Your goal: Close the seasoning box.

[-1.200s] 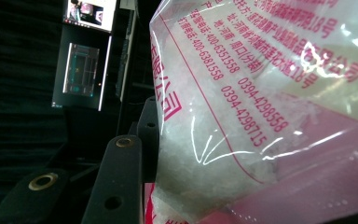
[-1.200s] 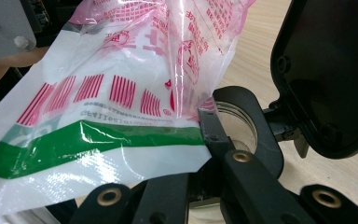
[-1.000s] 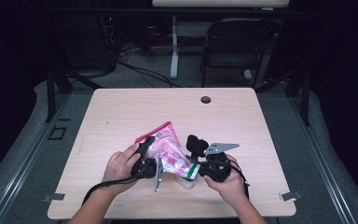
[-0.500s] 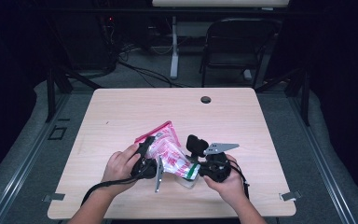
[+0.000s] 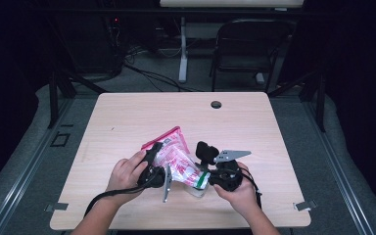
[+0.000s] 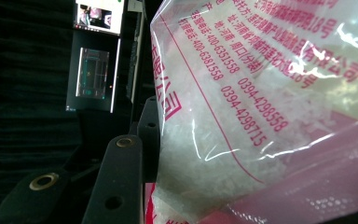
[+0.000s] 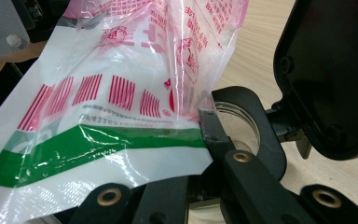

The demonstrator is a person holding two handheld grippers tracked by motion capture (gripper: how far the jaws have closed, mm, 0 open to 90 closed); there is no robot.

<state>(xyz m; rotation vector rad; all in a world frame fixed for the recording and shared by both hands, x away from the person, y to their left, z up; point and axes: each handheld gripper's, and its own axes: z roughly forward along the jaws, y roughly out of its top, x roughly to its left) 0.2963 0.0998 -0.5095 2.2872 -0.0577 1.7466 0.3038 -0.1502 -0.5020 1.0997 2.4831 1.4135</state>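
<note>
You are holding a clear plastic bag printed in pink and green, part-filled with white crystals (image 5: 178,164), near the front edge of the light wooden table (image 5: 127,117). Your left gripper (image 5: 152,155) is clamping the bag's pink end; your right gripper (image 5: 206,172) is pinching its green-striped end flat, over what is probably a clear jar with a black flip lid (image 7: 242,123). The film is looking slippery and limp, the contents loose and shifting, so keep gripping the seams. Since a second ago, nothing is moving.
</note>
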